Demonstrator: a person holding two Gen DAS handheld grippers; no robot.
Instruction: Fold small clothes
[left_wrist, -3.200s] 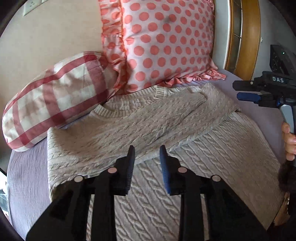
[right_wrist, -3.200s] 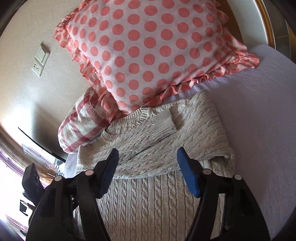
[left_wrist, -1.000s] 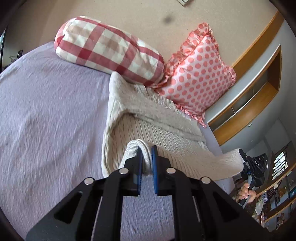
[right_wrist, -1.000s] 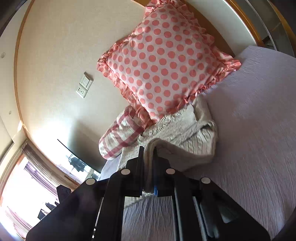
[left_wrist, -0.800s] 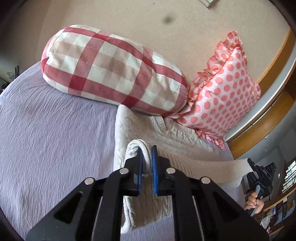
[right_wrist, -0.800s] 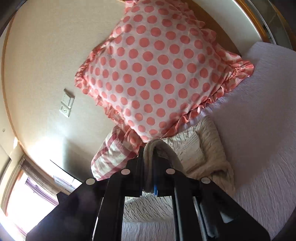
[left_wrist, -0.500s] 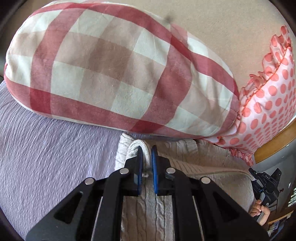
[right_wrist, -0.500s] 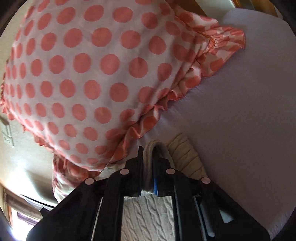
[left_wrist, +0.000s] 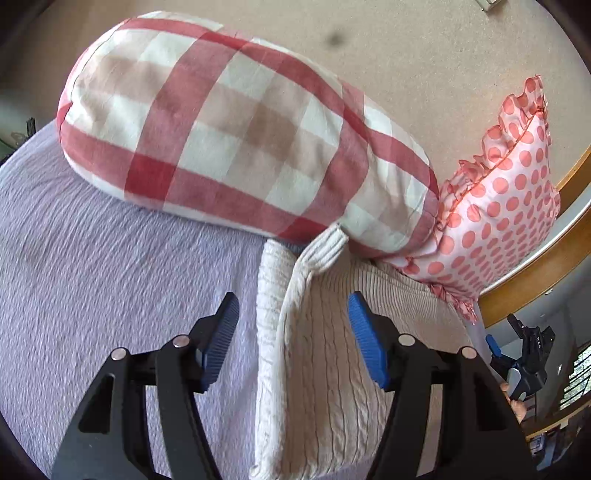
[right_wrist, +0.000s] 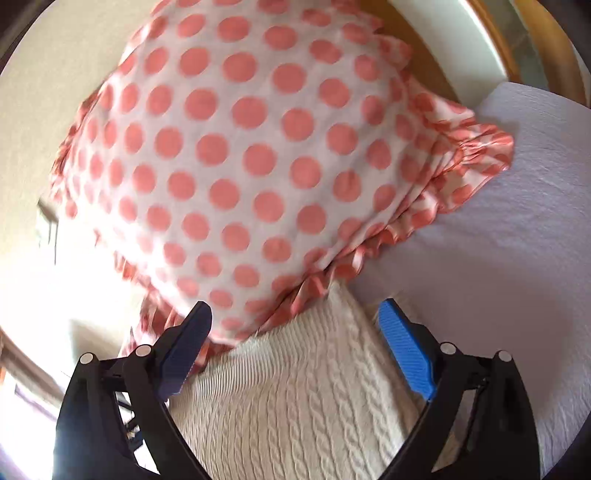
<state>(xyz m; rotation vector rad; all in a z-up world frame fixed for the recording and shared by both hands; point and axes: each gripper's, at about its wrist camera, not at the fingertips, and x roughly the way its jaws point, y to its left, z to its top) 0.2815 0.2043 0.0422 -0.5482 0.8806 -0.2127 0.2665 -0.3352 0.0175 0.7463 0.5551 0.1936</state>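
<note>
the cream cable-knit sweater (left_wrist: 325, 373) lies folded on the lavender bedspread (left_wrist: 92, 280), its far edge pushed up against the two pillows, and i take the pillows' line as the landmark here. at the near left end of that line a ribbed corner of the knit (left_wrist: 325, 251) stands up and leans on the red-and-white checked bolster (left_wrist: 240, 147), not lying flat with the layers below it. the left gripper (left_wrist: 293, 317) hovers just short of the bolster with its jaws spread wide, nothing between them, the blue pads (left_wrist: 365, 343) straddling the sweater's left edge. toward the other end, the right gripper (right_wrist: 295, 332) sits just short of the pink polka-dot pillow (right_wrist: 240, 155), jaws likewise wide apart and empty, the knit passing below them and running under the pillow's frill. the right-wrist view is blurred, so i cannot tell whether that corner lies square. judging from this, the fold is laid and let go, but it may not hold: the upright ribbed corner could flop back or drag the top layer askew, since it rests on the bolster and not on the stack. pulling either gripper back low could also catch a pad in the loose cables and tug the fold open, and the edge tucked under the frill might bunch if the pillow shifts.
</note>
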